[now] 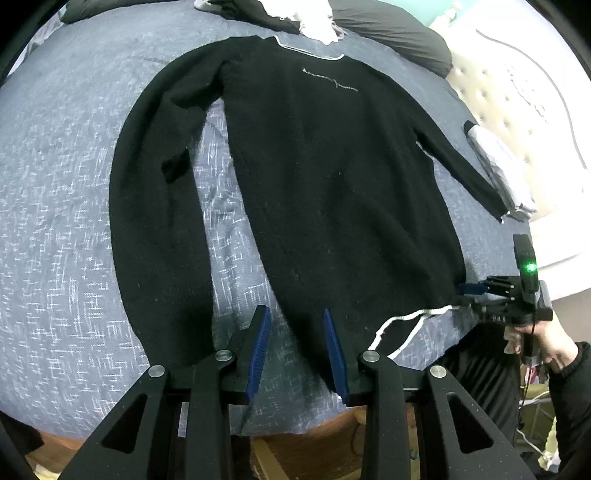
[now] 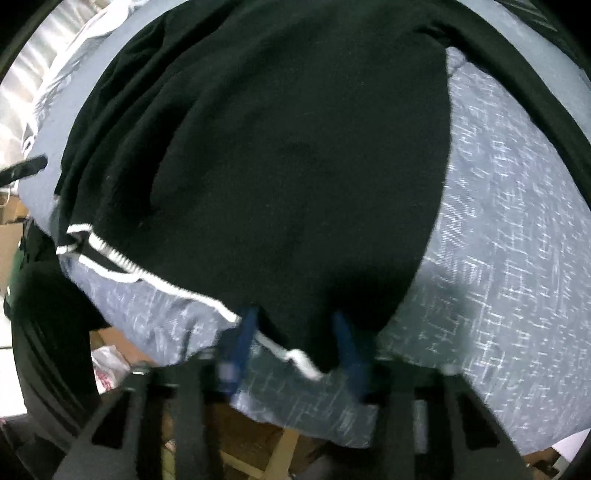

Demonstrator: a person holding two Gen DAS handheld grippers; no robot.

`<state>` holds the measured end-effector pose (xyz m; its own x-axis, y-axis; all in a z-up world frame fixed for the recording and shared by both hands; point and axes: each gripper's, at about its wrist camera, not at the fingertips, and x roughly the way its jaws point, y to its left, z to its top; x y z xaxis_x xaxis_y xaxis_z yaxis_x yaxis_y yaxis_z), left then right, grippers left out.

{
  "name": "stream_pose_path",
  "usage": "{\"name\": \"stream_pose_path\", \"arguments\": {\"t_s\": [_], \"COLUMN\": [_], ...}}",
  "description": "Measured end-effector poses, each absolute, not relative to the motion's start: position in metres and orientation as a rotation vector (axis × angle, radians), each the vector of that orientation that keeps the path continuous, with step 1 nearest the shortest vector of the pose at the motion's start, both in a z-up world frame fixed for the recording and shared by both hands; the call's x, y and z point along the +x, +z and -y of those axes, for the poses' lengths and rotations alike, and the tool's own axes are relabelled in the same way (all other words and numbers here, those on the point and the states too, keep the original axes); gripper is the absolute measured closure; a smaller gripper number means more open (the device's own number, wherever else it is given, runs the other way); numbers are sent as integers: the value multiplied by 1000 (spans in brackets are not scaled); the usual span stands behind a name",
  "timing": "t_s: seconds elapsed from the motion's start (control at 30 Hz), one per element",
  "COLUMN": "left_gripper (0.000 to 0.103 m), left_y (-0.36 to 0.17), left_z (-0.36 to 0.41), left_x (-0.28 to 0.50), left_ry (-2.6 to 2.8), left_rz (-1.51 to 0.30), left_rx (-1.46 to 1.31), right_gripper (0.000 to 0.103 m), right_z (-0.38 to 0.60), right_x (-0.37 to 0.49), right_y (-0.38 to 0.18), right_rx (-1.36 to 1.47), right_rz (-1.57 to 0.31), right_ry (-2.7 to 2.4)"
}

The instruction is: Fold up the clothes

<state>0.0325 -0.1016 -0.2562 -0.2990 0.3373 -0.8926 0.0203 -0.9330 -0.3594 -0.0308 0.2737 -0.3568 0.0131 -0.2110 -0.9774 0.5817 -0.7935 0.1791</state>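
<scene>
A black long-sleeved sweater (image 1: 332, 177) lies flat on the blue-grey bedspread (image 1: 55, 221), collar at the far end, both sleeves spread out. My left gripper (image 1: 295, 317) is open at the hem's left corner; bedspread shows between its blue pads (image 1: 263, 343). At the hem's right corner is my right gripper (image 1: 463, 299), beside the white hem trim (image 1: 406, 321). In the blurred right wrist view the sweater (image 2: 277, 166) fills the middle, and its hem corner lies between the spread pads (image 2: 245, 332) of the right gripper (image 2: 295, 336), which do not press on it.
A pile of clothes (image 1: 280, 14) and a dark pillow (image 1: 399, 37) lie at the bed's far end, by a tufted headboard (image 1: 517, 103). A folded grey garment (image 1: 498, 170) sits at the right edge. A person's hand (image 1: 546, 339) holds the right gripper. The bed's near edge drops to the floor.
</scene>
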Motion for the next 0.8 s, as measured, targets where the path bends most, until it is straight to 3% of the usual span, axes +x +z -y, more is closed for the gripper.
{"name": "stream_pose_path", "arguments": {"t_s": [0.03, 0.13, 0.2, 0.47, 0.53, 0.67, 0.77, 0.8], "left_gripper": [70, 70, 70, 69, 61, 60, 60, 60], "left_y": [-257, -257, -258, -264, -267, -270, -267, -264], "left_z": [102, 101, 101, 96, 92, 84, 78, 76], "left_x": [33, 33, 33, 32, 30, 27, 25, 25], "left_ry": [2338, 2331, 2326, 2290, 2278, 2270, 2272, 2276], "left_rz": [452, 457, 460, 484, 496, 496, 468, 455], "left_rx": [-1726, -1724, -1723, -1723, -1724, -1723, -1716, -1711], "right_gripper": [87, 100, 103, 103, 103, 103, 100, 93], "right_z": [-277, -289, -294, -365, -371, -362, -339, -329], "right_x": [-33, -35, -33, -51, -57, -59, -55, -53], "right_y": [-358, -356, -353, -299, -290, -289, -297, -301], "right_rx": [1746, 1738, 1724, 1604, 1601, 1622, 1661, 1674], "right_rz": [-361, -336, -343, -107, -90, 4, -20, -32], "right_ry": [-1843, -1842, -1846, -1961, -1994, -1951, -1913, -1900]}}
